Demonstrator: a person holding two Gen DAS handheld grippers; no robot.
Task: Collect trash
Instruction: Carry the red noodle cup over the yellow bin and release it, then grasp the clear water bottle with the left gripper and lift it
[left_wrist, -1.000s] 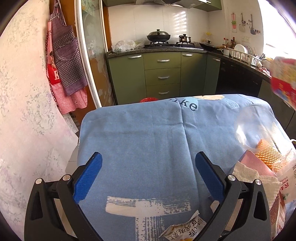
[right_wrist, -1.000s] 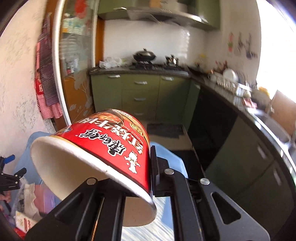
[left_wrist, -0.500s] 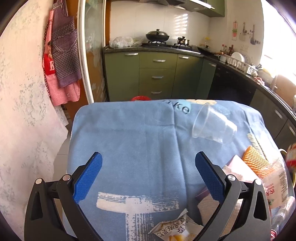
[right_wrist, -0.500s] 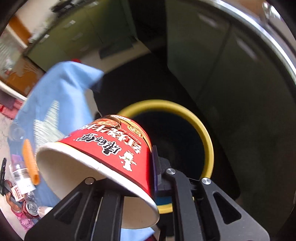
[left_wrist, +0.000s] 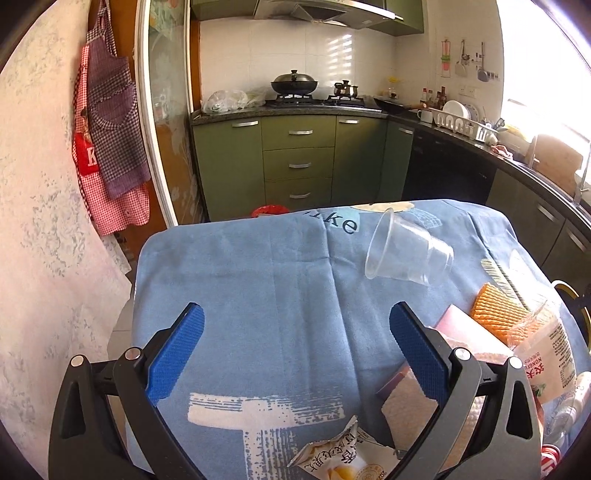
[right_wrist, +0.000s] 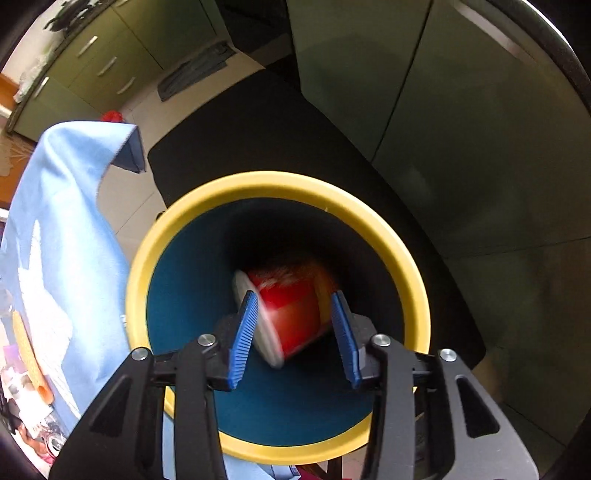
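In the left wrist view, the left gripper (left_wrist: 295, 354) hovers over a blue cloth-covered table (left_wrist: 258, 295) with its blue-padded jaws wide apart and nothing between them. A clear plastic cup (left_wrist: 408, 254) lies on its side on the cloth, towards the far right. Nearer, at the right edge, sit an orange ridged wafer snack (left_wrist: 495, 314), a pink flat packet (left_wrist: 463, 328) and a white printed plastic bag (left_wrist: 546, 362), bunched close together. A torn white snack wrapper with yellow print (left_wrist: 340, 456) lies at the bottom, between the gripper's arms. Green kitchen cabinets (left_wrist: 299, 162) stand beyond the table.

In the right wrist view, the right gripper (right_wrist: 293, 332) points straight down over a round bin with a yellow rim and teal inside (right_wrist: 406, 258), which stands on the floor just beside the hanging edge of the blue cloth. Its jaws are opening. A red instant-noodle cup with a white rim (right_wrist: 291, 306), blurred, is seen between the pads and appears free of them, down within the bin's mouth.
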